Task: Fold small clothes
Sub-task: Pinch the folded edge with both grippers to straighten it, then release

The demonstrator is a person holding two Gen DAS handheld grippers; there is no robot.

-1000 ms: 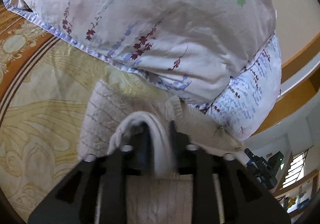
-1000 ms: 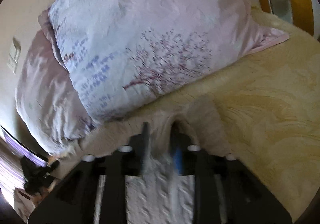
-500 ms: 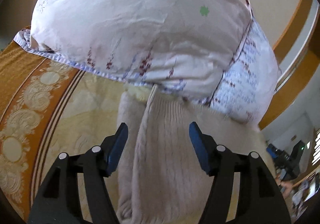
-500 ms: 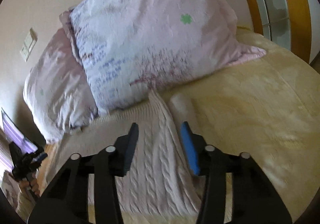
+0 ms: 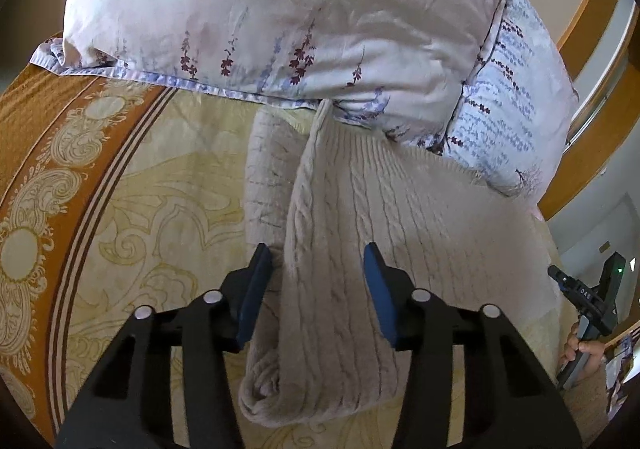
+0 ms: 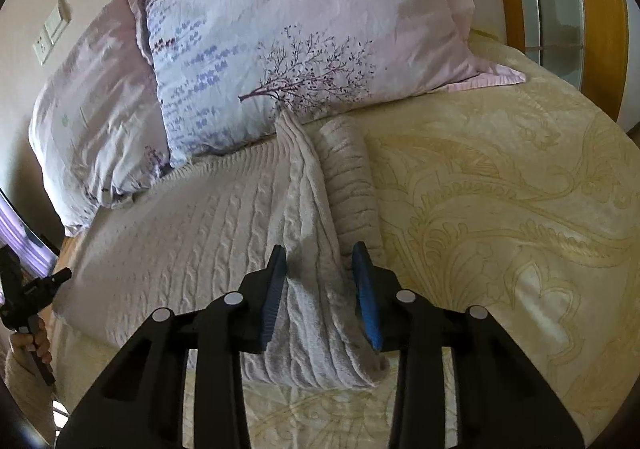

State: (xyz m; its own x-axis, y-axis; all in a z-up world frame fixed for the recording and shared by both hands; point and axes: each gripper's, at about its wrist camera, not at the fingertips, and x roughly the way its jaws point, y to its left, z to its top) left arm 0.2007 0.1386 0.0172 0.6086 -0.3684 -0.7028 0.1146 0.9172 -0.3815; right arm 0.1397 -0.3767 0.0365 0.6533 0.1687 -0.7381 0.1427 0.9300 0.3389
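A beige cable-knit sweater (image 5: 420,209) lies flat on the bed, its far end against the pillows. Along each side a long strip is folded inward and forms a raised ridge. My left gripper (image 5: 318,269) hovers low over the left ridge (image 5: 320,249). Its jaws are closing with the ridge between the blue pads, and gaps still show beside the pads. My right gripper (image 6: 318,265) straddles the right ridge (image 6: 312,241) of the sweater (image 6: 192,233). Its jaws are closing too, with the pads close to the fabric and not pinching it.
Two floral pillows (image 5: 280,17) (image 6: 304,29) lean at the head of the bed. A yellow patterned bedspread (image 6: 500,209) with an orange border (image 5: 48,137) covers the mattress. A wooden bed frame (image 6: 600,29) stands at the right. A hand holds a black device (image 5: 588,297) (image 6: 24,293) at each view's outer edge.
A second ago both grippers were shut on sweater fabric close to the pillows. They have let go and drawn back toward the near end, leaving the side strips folded inward.
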